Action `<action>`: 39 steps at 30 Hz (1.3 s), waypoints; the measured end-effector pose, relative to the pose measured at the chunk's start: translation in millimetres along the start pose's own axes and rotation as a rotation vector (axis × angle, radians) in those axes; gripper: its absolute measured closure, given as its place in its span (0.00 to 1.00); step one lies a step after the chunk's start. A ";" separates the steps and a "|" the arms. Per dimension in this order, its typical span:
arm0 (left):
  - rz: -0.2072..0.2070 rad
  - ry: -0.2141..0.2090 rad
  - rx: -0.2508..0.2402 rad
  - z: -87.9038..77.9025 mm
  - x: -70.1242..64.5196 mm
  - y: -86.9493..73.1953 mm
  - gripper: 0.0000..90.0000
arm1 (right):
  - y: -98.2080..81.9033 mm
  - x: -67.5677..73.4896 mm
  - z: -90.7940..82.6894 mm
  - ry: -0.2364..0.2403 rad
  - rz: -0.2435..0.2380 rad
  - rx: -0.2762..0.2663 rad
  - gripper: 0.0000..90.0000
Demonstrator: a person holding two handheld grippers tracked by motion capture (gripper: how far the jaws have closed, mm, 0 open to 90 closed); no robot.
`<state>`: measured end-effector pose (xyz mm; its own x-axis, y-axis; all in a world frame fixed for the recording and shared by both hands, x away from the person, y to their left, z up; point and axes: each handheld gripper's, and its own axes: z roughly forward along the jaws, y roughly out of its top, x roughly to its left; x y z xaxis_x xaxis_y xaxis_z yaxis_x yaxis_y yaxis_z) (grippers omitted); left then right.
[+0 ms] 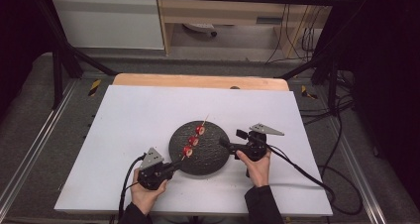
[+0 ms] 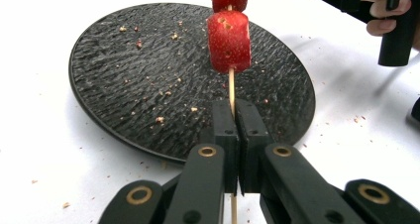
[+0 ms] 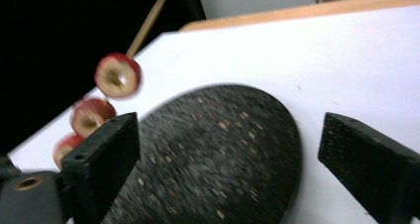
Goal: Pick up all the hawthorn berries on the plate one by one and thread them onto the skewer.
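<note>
With the skewer [image 2: 231, 87] pinched by the left gripper [image 2: 236, 130] and the right gripper [image 3: 223, 149] held agape, fruit [image 2: 228, 40] could be slid off if tilted.

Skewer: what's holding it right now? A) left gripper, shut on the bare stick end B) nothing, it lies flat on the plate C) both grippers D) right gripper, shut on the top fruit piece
A: the left gripper is shut on the bare end of the skewer below the red pieces, while the right gripper is open with nothing between its jaws above the black plate.
</note>
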<state>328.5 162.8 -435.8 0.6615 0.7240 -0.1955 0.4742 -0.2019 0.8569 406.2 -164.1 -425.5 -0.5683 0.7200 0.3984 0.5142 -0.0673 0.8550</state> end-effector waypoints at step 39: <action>0.062 0.079 0.257 26.0 23.7 53.6 0.98 | -43.0 -50.8 -75.0 -0.082 -0.222 0.252 0.02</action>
<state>384.7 152.0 -406.9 0.6512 0.7523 -0.0998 0.5729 -0.4009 0.7149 364.8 -249.6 -457.6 -0.6359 0.7516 0.1753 0.5319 0.2622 0.8052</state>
